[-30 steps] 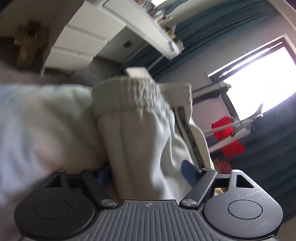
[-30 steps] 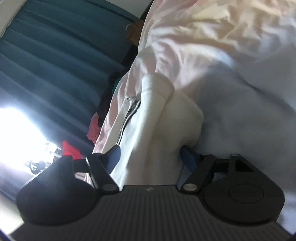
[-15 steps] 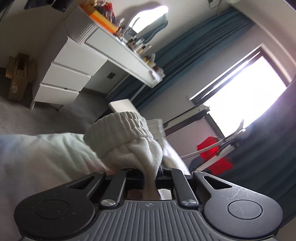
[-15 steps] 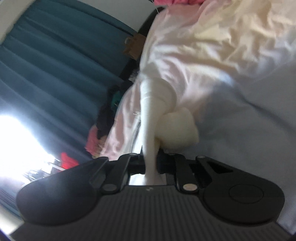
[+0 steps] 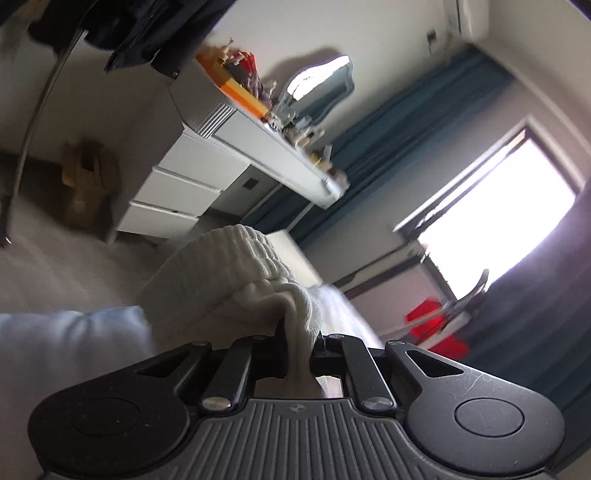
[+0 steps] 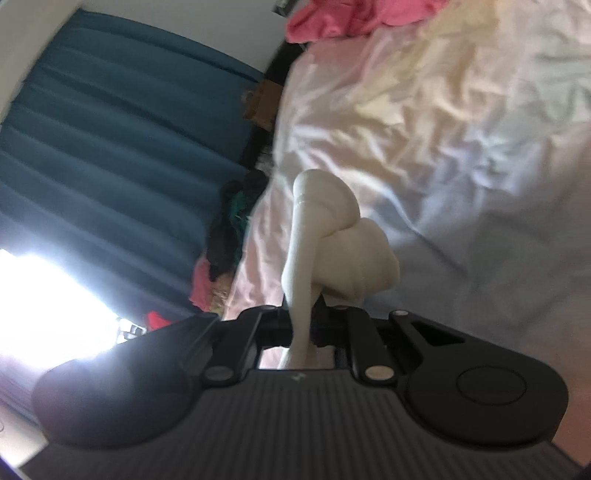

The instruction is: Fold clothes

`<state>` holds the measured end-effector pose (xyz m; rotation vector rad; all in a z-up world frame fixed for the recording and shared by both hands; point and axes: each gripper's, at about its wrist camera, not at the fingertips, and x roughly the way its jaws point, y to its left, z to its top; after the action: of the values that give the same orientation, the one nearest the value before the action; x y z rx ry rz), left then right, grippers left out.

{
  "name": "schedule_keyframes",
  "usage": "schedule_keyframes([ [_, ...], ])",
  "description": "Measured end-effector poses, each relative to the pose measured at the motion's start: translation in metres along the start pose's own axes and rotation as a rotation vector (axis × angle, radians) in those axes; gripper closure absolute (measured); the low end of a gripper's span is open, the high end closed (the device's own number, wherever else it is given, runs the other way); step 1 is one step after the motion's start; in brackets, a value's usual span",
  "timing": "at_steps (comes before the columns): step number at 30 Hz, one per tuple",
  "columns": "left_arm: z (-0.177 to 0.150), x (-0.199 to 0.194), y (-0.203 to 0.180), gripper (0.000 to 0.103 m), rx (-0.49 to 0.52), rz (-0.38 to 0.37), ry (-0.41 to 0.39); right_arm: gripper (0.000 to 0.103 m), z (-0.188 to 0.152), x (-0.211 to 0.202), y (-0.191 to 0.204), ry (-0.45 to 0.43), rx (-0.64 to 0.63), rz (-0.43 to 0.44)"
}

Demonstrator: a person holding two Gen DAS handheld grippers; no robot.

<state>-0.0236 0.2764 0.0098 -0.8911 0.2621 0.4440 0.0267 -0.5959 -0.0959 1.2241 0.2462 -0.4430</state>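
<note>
A cream white garment with a ribbed elastic waistband [image 5: 229,280] bunches up in front of my left gripper [image 5: 299,343], which is shut on its fabric and holds it off the bed. In the right wrist view another part of the same cream garment [image 6: 332,240] stands up in a pinched fold, and my right gripper [image 6: 303,325] is shut on it above the pale bedsheet [image 6: 461,129]. The fingertips of both grippers are hidden in the cloth.
A white desk with drawers [image 5: 192,184] and clutter stands ahead of the left gripper, with teal curtains [image 5: 388,122] and a bright window [image 5: 498,206]. A pink garment [image 6: 351,18] lies at the far end of the bed. Dark clothes [image 6: 236,221] pile beside the bed, near teal curtains [image 6: 110,147].
Both grippers went from open around the cream garment to shut on it, then lifted it. The left view tilted up toward the desk and wall.
</note>
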Motion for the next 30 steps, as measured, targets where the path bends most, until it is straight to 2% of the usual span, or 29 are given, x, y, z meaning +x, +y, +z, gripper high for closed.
schedule_keyframes([
  [4, -0.007, 0.003, 0.023, 0.092, -0.032, 0.112, 0.117, 0.092, -0.003, 0.004, -0.030, 0.074, 0.046, -0.111],
  [8, -0.010, -0.002, 0.033, 0.085, -0.031, 0.166, 0.177, 0.089, -0.004, 0.009, -0.057, 0.132, 0.140, -0.143],
  [10, -0.009, -0.007, 0.032, 0.074, -0.002, 0.188, 0.185, 0.087, -0.005, 0.010, -0.063, 0.144, 0.177, -0.137],
  [11, -0.010, -0.010, 0.031, 0.059, 0.017, 0.197, 0.189, 0.085, -0.006, 0.010, -0.064, 0.149, 0.186, -0.135],
  [12, -0.012, -0.013, 0.029, 0.048, 0.038, 0.203, 0.193, 0.083, -0.007, 0.010, -0.065, 0.155, 0.194, -0.132],
  [13, -0.015, -0.016, 0.026, 0.045, 0.058, 0.207, 0.197, 0.076, -0.008, 0.011, -0.066, 0.162, 0.200, -0.125],
  [14, -0.018, -0.020, 0.022, 0.041, 0.079, 0.208, 0.201, 0.062, -0.007, 0.013, -0.067, 0.170, 0.205, -0.119],
  [15, -0.023, -0.024, 0.018, 0.034, 0.107, 0.208, 0.200, 0.054, -0.007, 0.014, -0.068, 0.179, 0.209, -0.111],
  [16, -0.030, -0.029, 0.013, 0.031, 0.141, 0.209, 0.194, 0.034, -0.007, 0.015, -0.069, 0.187, 0.211, -0.102],
  [17, -0.036, -0.035, 0.009, 0.026, 0.175, 0.210, 0.189, 0.025, -0.008, 0.017, -0.069, 0.195, 0.213, -0.093],
  [23, -0.074, -0.058, -0.032, 0.020, 0.385, 0.133, 0.116, 0.023, -0.008, 0.028, -0.062, 0.210, 0.153, -0.030],
  [26, -0.103, -0.054, -0.058, 0.019, 0.481, 0.048, 0.144, 0.023, -0.005, 0.029, -0.055, 0.176, 0.107, 0.020],
  [30, -0.157, -0.032, -0.091, 0.014, 0.578, -0.040, 0.218, 0.023, 0.000, 0.021, -0.046, 0.105, 0.092, 0.127],
])
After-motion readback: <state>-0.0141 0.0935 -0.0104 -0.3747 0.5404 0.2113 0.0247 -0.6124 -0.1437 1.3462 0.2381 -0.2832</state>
